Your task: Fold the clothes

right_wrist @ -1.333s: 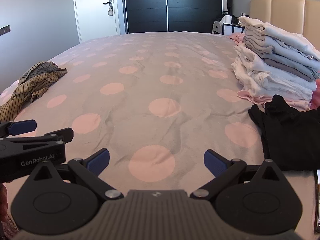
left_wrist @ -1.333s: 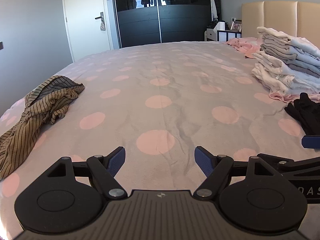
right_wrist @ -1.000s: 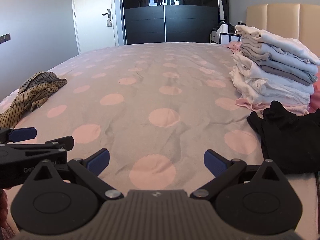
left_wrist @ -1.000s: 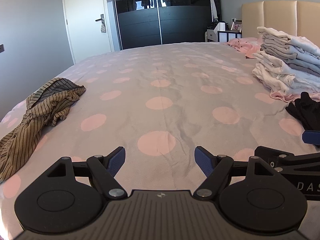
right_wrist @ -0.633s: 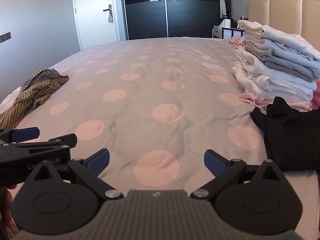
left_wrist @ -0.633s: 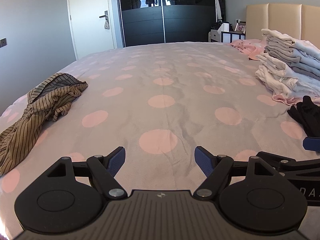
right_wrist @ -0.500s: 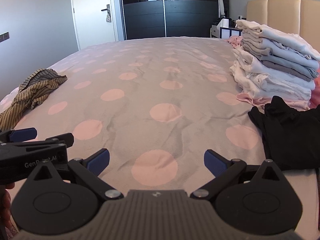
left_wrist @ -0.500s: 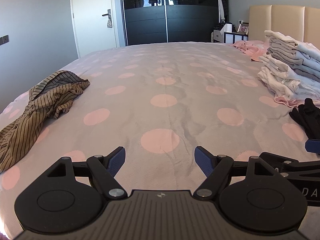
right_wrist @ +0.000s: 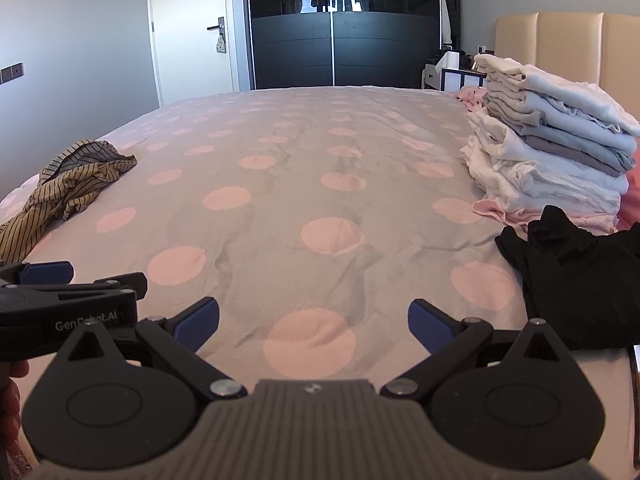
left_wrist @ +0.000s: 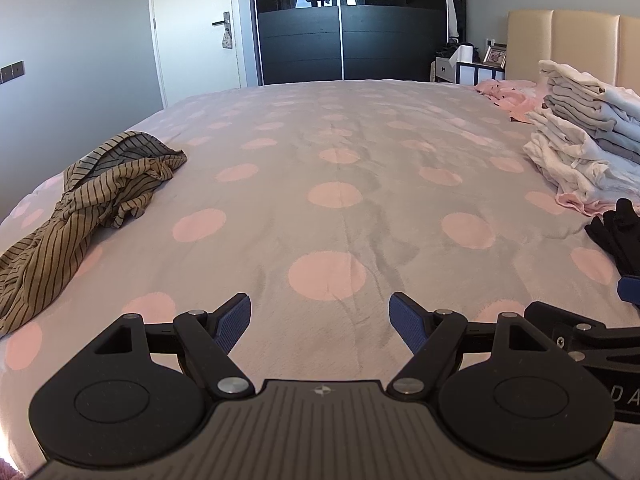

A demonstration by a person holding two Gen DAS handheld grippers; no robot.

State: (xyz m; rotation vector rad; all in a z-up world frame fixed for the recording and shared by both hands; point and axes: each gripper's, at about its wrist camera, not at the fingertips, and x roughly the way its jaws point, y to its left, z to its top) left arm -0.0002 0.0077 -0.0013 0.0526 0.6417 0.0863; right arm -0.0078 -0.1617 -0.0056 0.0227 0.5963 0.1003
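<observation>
Both claws are held low over the near edge of the bed point(left_wrist: 340, 128), side by side, with nothing between their fingers. The left claw point(left_wrist: 320, 318) is spread wide, and the right claw point(right_wrist: 313, 320) is likewise spread wide; this is judged to be a ready posture, kept so that a garment can be chosen and reached from either side.

The middle of the bed, straight ahead of both claws, is occupied by no garment, which is judged to be the working area where an item would be laid out flat.

Far to the left of the left claw, a striped garment point(left_wrist: 84, 204) is seen in a twisted, crumpled heap near the bed's edge; it is tan with thin dark stripes, and part of it trails toward the near corner. It appears thin and limp, so it is expected to need untwisting before any fold.

Just to the right of the right claw, a black garment point(right_wrist: 576, 276) lies bunched and unfolded, nearer than the striped one. Beyond it, a stack of folded clothes point(right_wrist: 548, 148) in white, grey and pale blue is piled on something pink, which suggests that much of the task is done and that two loose items remain.
</observation>
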